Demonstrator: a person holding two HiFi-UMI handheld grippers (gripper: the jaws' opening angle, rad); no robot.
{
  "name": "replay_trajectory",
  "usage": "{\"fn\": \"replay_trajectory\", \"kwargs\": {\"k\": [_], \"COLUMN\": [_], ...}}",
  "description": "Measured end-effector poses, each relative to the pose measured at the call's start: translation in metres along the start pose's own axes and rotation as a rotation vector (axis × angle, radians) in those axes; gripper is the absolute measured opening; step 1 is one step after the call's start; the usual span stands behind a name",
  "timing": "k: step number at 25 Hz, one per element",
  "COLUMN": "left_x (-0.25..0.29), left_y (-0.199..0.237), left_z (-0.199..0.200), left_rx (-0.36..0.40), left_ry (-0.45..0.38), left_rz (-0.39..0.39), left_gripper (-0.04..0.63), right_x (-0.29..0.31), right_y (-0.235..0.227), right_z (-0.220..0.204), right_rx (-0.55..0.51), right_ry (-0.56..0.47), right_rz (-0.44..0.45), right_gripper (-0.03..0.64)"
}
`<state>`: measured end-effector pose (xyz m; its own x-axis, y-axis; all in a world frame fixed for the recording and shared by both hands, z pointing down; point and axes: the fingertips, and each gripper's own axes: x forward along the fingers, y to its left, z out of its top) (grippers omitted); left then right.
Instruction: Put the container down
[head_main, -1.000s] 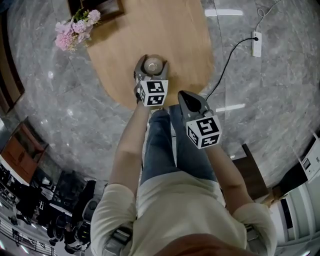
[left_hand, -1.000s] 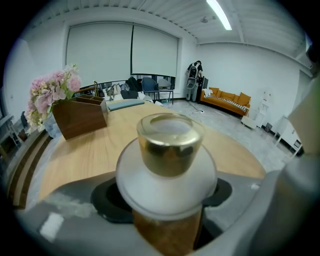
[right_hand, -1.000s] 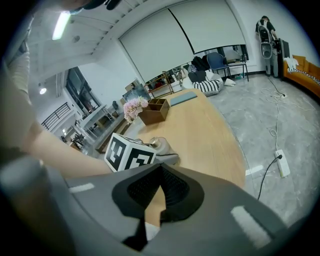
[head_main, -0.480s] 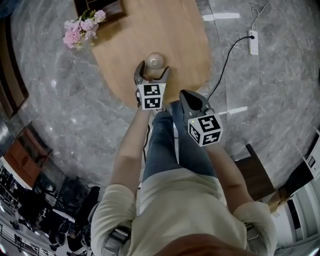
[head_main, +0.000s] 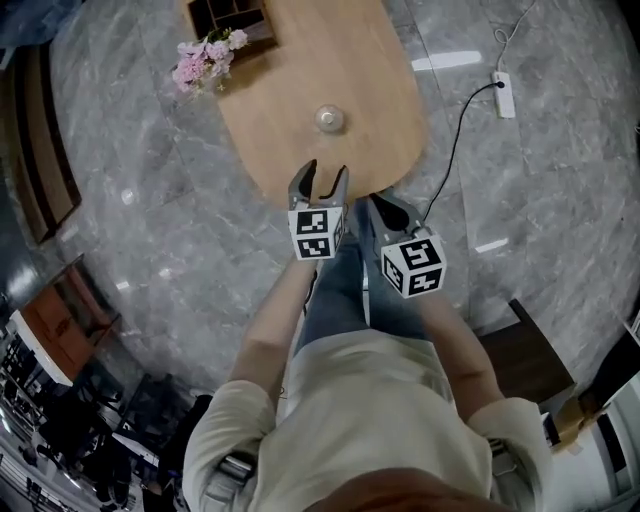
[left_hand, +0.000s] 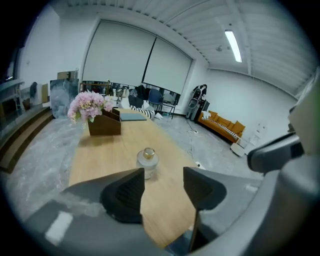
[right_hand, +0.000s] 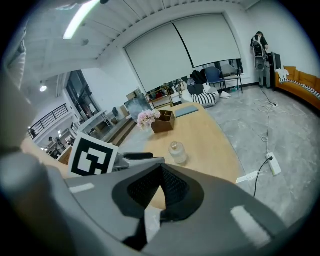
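Observation:
The container (head_main: 330, 119) is a small clear glass jar with a gold cap, standing upright and alone on the oval wooden table (head_main: 290, 90). My left gripper (head_main: 326, 172) hovers at the table's near edge, well short of the jar. Its jaws are apart and closing, with nothing between them. In the left gripper view the jar (left_hand: 147, 160) shows beyond the gap of the left gripper (left_hand: 164, 187). My right gripper (head_main: 385, 208) hangs beside the left one, off the table, shut and empty. The right gripper view shows the jar (right_hand: 177, 151) ahead of the right gripper (right_hand: 161, 192).
Pink flowers (head_main: 205, 60) and a dark wooden box (head_main: 230, 15) stand at the table's far end. A white power strip (head_main: 505, 95) with a black cable lies on the grey marble floor to the right. The person's legs are below the grippers.
The left gripper let go of the jar, its jaws opened, and it drew back toward the person. The jar stays on the table. The right gripper barely moved.

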<state>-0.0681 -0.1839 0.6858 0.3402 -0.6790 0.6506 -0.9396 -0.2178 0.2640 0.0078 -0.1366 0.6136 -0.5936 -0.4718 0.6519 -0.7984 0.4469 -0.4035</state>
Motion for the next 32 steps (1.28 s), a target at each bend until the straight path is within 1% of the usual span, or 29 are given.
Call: {"fn": "replay_trajectory", "kwargs": {"k": [2,6,8,9,10,12,14,21,26,32], "left_x": [-0.022,-0.062,-0.079,-0.088,-0.096,-0.113,-0.13,-0.185,-0.214,-0.241], "left_y": [-0.006,-0.013,-0.018,-0.021,-0.024,-0.032,-0.039,-0.061,-0.072,-0.081], "left_z": [0.003,0.006,0.008,0.009,0.01,0.014,0.019,0.03,0.039,0.048], "left_rx": [0.004,0.014,0.019,0.021,0.024,0.033,0.035,0.006,0.018,0.04], "left_ry": [-0.018,-0.034,-0.037,-0.04,-0.044,-0.053,-0.059,-0.06,-0.068,-0.08], "left_rz": [-0.009,-0.015,-0.029,-0.038,-0.046,-0.061,-0.076,-0.144,-0.178,-0.187], "left_gripper": [0.227,0.089,0.065,0.035,0.019,0.002,0.002,0.002,0.002,0.002], "right_x": [-0.01,-0.029,-0.038,-0.043,-0.048,-0.059,-0.068,-0.102,-0.121,-0.144], "right_y": [0.01,0.034,0.045,0.05,0.055,0.065,0.075,0.109,0.126,0.138], "right_z": [-0.002,-0.002,0.0,0.0,0.001,0.002,0.003,0.005,0.015,0.025], "right_rx": [-0.003,-0.018,-0.034,-0.039,-0.042,-0.044,-0.044,-0.065,-0.094,-0.138], "right_ry": [-0.011,-0.043,-0.063,-0.073,-0.083,-0.104,-0.122,-0.158,-0.178,-0.201], "right_rz": [-0.009,-0.019,-0.024,-0.028,-0.031,-0.036,-0.037,-0.044,-0.049,-0.037], "right_gripper": [0.002,0.002,0.002,0.002,0.002,0.002,0.002,0.002,0.002,0.002]}}
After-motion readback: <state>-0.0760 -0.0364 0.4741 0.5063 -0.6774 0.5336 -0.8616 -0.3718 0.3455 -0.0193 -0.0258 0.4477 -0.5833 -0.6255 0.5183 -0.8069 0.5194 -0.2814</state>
